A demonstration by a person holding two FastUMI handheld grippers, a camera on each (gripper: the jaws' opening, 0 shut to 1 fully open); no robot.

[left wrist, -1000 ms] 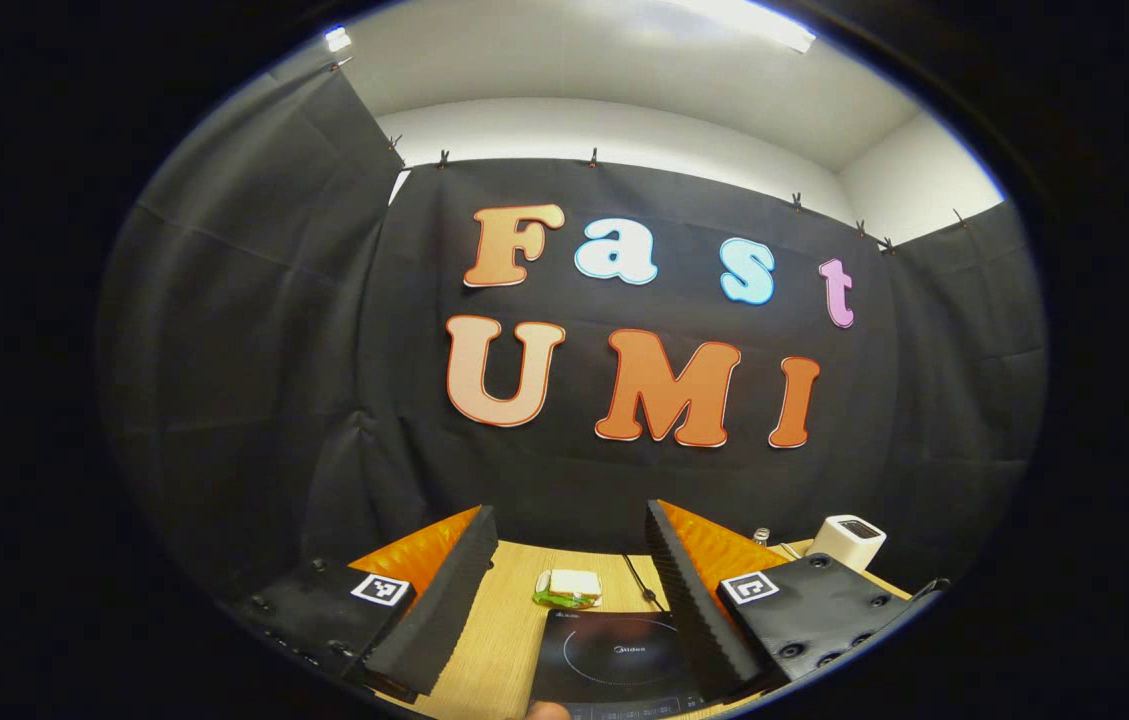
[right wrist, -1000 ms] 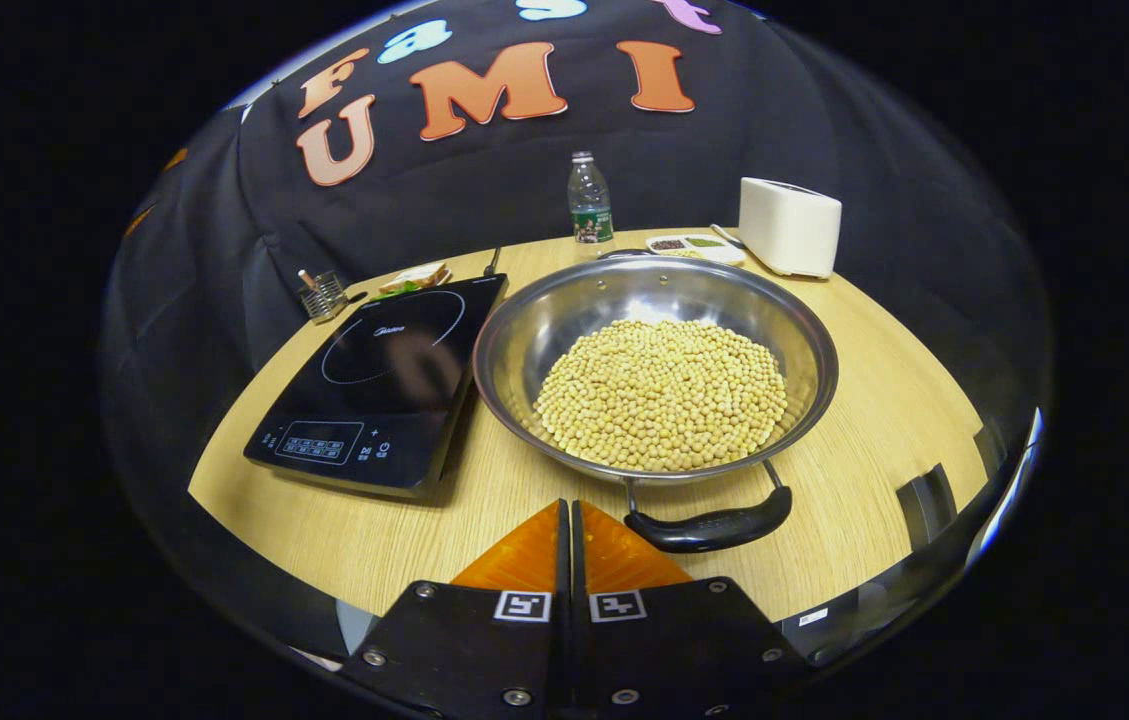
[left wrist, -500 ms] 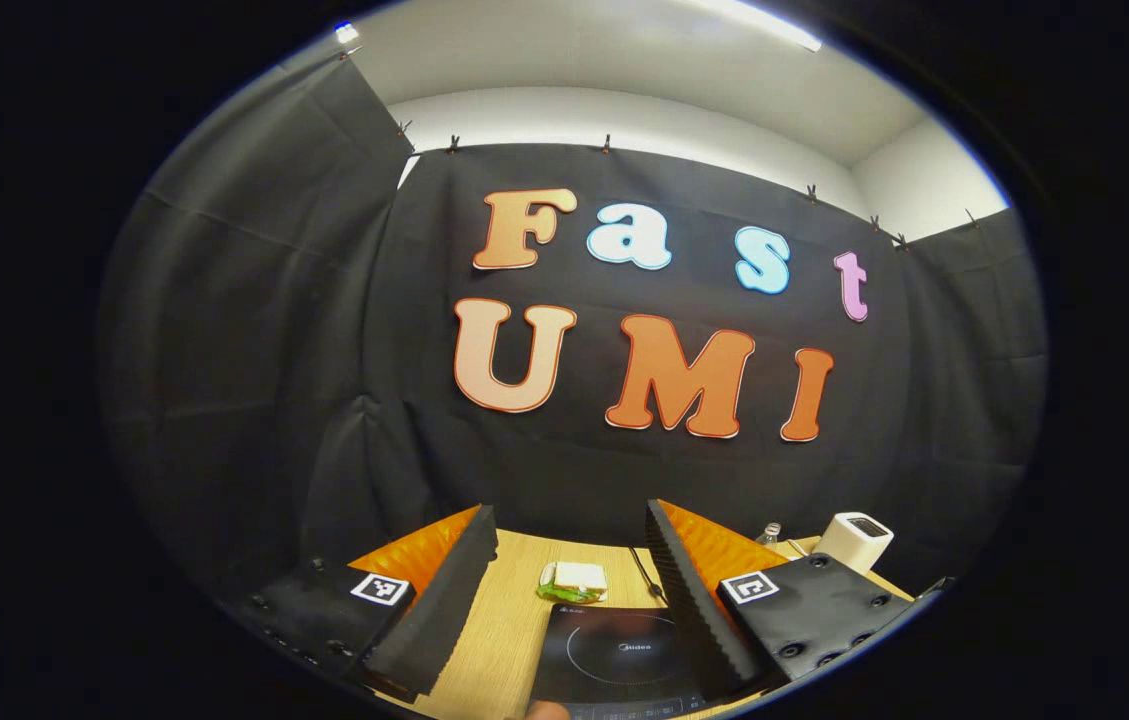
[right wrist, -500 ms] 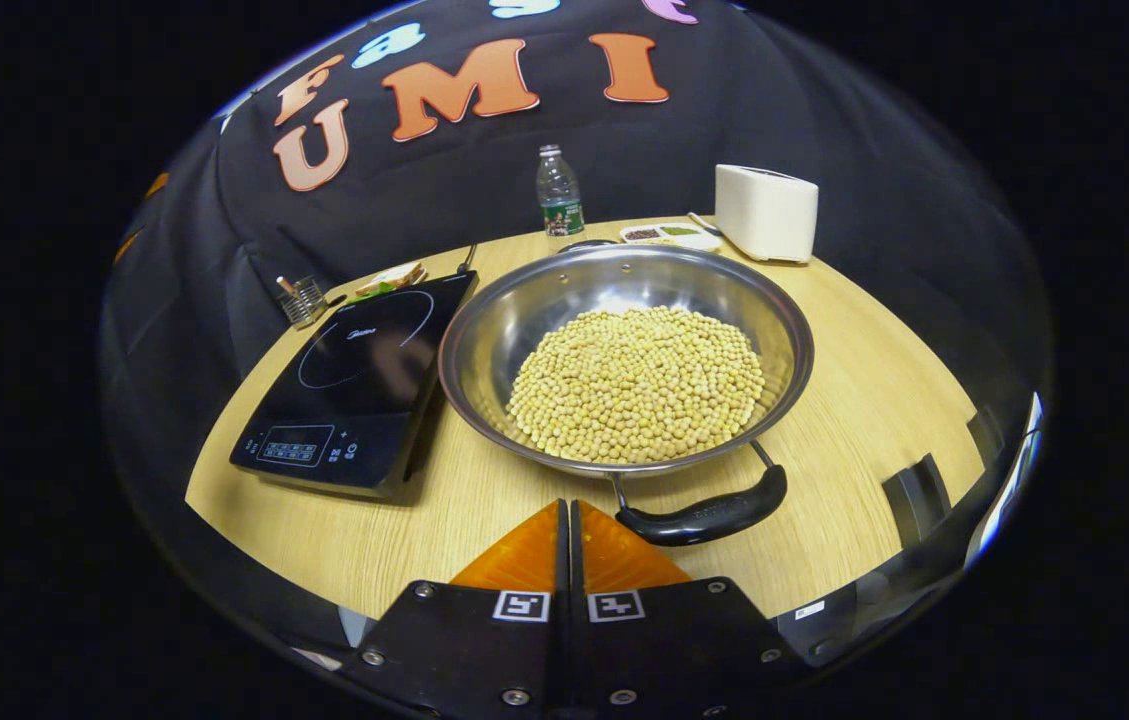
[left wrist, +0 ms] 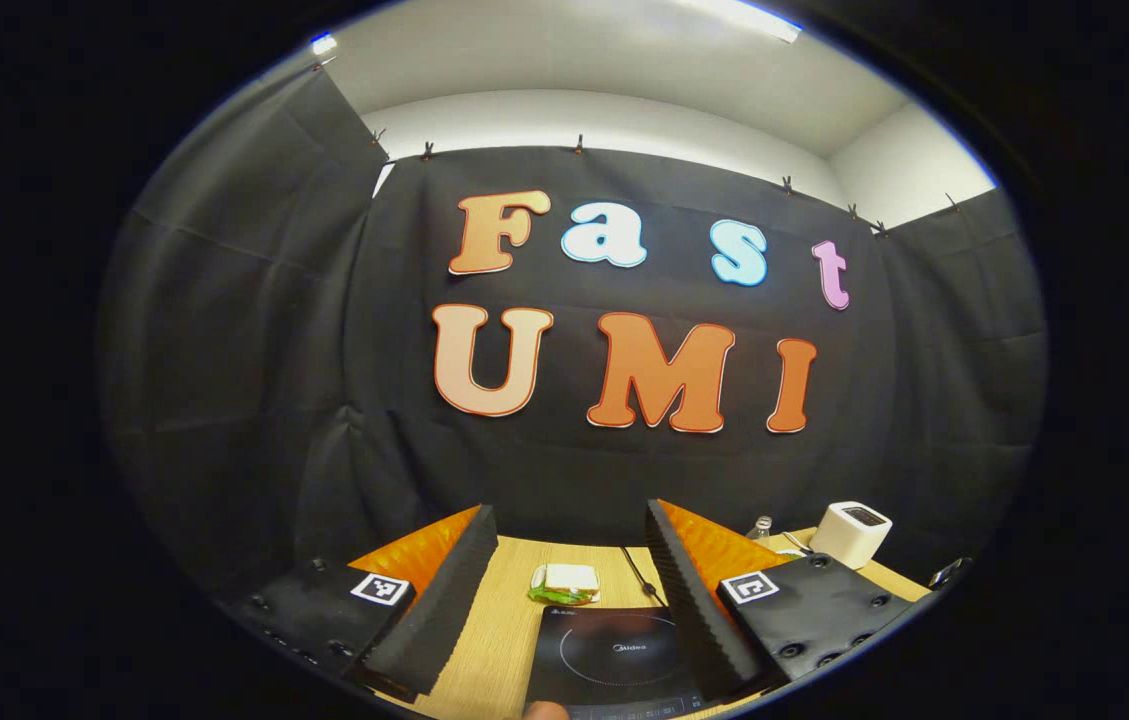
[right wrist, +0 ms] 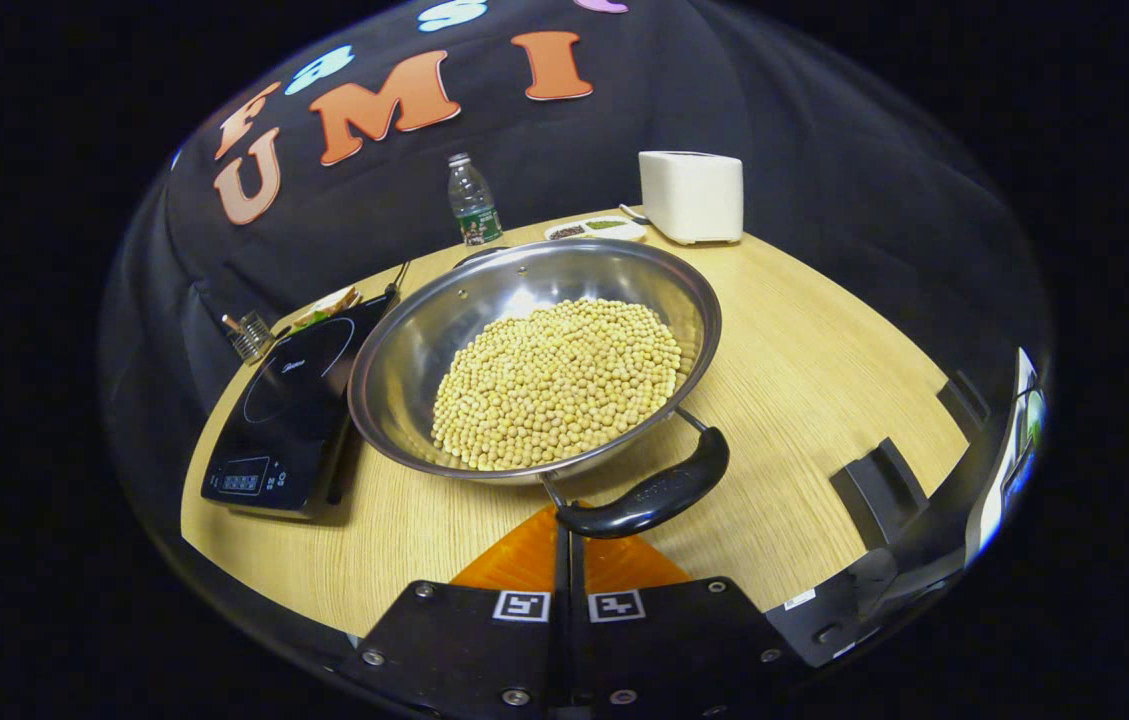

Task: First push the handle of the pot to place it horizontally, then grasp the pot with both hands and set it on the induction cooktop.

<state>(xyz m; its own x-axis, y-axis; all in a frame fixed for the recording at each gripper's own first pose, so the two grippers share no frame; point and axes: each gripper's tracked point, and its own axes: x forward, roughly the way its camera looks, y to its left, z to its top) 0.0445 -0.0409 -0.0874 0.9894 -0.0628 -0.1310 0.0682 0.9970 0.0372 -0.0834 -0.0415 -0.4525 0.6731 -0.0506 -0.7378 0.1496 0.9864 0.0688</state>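
The pot (right wrist: pixel 534 370), heaped with yellow beans (right wrist: pixel 559 380), sat on the desk (right wrist: pixel 824 370) just right of the induction cooktop (right wrist: pixel 289 410). Its black handle (right wrist: pixel 649 495) lay against the tips of the right gripper (right wrist: pixel 569 525), whose fingers were pressed together. The left gripper (left wrist: pixel 564 580) stood with fingers apart, holding nothing, above the cooktop, which bore a small white brand mark too blurred to read.

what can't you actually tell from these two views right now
- Right gripper view: the right gripper tips sit under the pot handle; contact cannot be confirmed.
- Right gripper view: the pot hides its far handle and the table behind.
- Left gripper view: the induction cooktop controls are cut off at the bottom edge.
- Small dishes: contents too small.
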